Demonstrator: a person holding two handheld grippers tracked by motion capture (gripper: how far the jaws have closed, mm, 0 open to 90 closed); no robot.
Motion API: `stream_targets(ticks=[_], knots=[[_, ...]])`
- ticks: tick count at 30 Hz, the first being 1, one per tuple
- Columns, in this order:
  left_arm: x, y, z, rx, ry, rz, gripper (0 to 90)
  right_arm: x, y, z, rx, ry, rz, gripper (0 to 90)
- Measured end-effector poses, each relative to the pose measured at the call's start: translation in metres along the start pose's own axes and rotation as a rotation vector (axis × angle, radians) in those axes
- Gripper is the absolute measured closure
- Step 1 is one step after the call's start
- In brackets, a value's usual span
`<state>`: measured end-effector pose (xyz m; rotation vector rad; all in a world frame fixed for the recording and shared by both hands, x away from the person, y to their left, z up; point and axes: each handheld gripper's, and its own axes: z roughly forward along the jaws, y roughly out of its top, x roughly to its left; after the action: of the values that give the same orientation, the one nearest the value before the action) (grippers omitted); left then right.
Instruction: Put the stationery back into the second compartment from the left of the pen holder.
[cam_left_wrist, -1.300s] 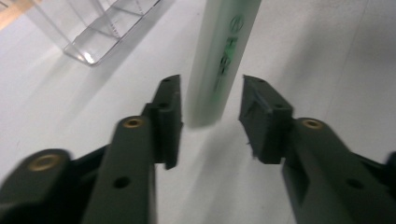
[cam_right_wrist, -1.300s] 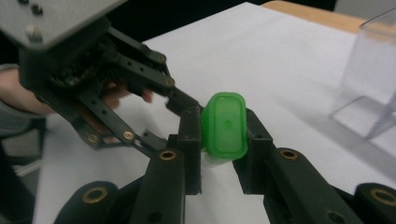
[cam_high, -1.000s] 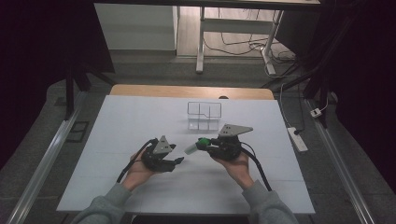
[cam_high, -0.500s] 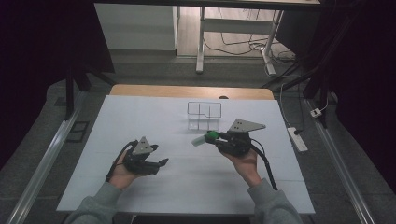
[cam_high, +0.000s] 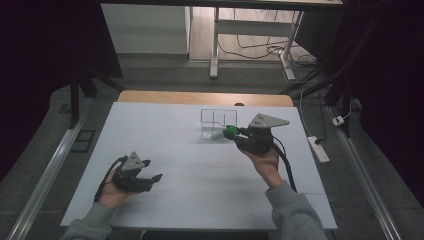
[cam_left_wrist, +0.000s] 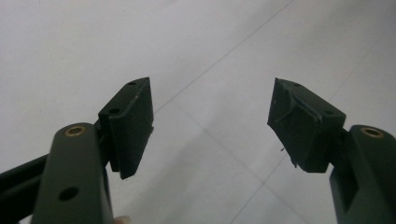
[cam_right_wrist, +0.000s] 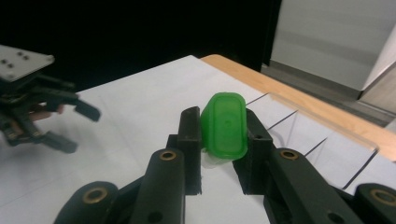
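My right gripper (cam_high: 233, 133) is shut on a small item with a green cap (cam_high: 229, 132), held above the table just in front of a clear divided box (cam_high: 218, 117). In the right gripper view the green cap (cam_right_wrist: 226, 126) sits squeezed between the two black jaws of my right gripper (cam_right_wrist: 219, 119), with the clear box (cam_right_wrist: 317, 135) beyond it. My left gripper (cam_high: 152, 170) rests low near the table's front left. Its jaws have just been opening and stand wide apart with nothing between them, which the left gripper view confirms for my left gripper (cam_left_wrist: 210, 116).
The white table top (cam_high: 190, 165) has a wooden strip (cam_high: 200, 97) along its far edge. Off the right side, a power strip (cam_high: 318, 149) lies on the floor. A cable trails from the right gripper (cam_high: 287, 165). The left gripper (cam_right_wrist: 51, 121) appears far off.
My left hand has slid left, away from the middle, and its jaws have spread. My right hand has lifted the green-capped item up and back toward the clear box.
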<state>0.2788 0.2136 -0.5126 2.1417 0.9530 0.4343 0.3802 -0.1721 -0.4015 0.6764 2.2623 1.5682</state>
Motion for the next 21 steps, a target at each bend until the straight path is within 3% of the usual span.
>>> stream_targets(ticks=[4, 10, 15, 21], knots=[[0.004, -0.008, -0.004, 0.000, 0.012, -0.016, 30.5, -0.010, 0.012, 0.008, 0.008, -0.028, -0.004, 73.8], [0.011, -0.016, -0.008, 0.000, 0.024, -0.040, 30.4, -0.039, 0.021, 0.022, 0.032, -0.089, 0.043, 73.7], [0.013, -0.016, -0.006, -0.001, 0.026, -0.045, 30.1, -0.061, 0.021, 0.037, 0.060, -0.130, 0.082, 73.6], [0.013, -0.016, -0.005, 0.008, 0.029, -0.045, 29.9, -0.074, 0.015, 0.052, 0.085, -0.141, 0.109, 73.5]])
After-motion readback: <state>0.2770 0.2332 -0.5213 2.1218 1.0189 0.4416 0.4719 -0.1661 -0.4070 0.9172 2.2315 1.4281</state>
